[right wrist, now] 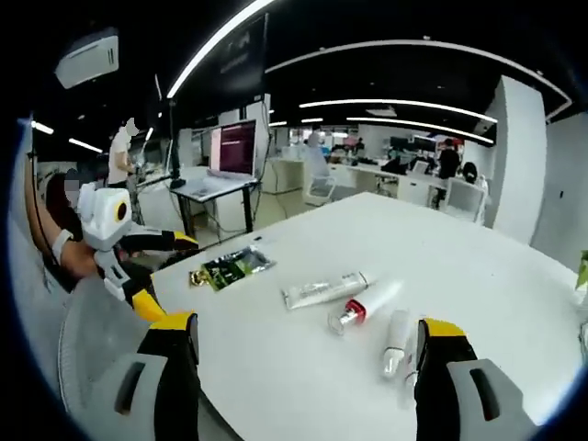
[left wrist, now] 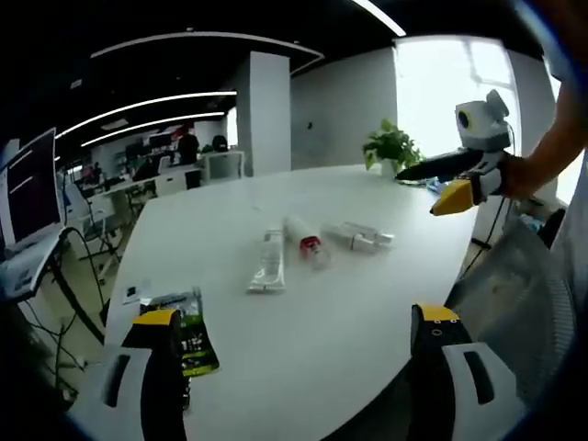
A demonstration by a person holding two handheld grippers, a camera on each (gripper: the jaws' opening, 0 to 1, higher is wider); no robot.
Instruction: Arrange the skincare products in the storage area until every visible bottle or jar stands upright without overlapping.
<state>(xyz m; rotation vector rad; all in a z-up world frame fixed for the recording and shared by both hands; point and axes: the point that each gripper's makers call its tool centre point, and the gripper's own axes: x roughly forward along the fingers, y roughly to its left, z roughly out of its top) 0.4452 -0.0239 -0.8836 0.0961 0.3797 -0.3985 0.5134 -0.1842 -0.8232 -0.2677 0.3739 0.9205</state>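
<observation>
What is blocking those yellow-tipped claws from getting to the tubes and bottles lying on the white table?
Nothing visible. The flat tube, red-collared bottle and clear bottle lie apart on bare white table. The left gripper and right gripper, both open, face them across clear tabletop. The green packet sits off to one side.

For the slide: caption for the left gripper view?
Open left gripper faces a white table with three skincare tubes lying flat and a green packet; right gripper hovers beyond.
</observation>
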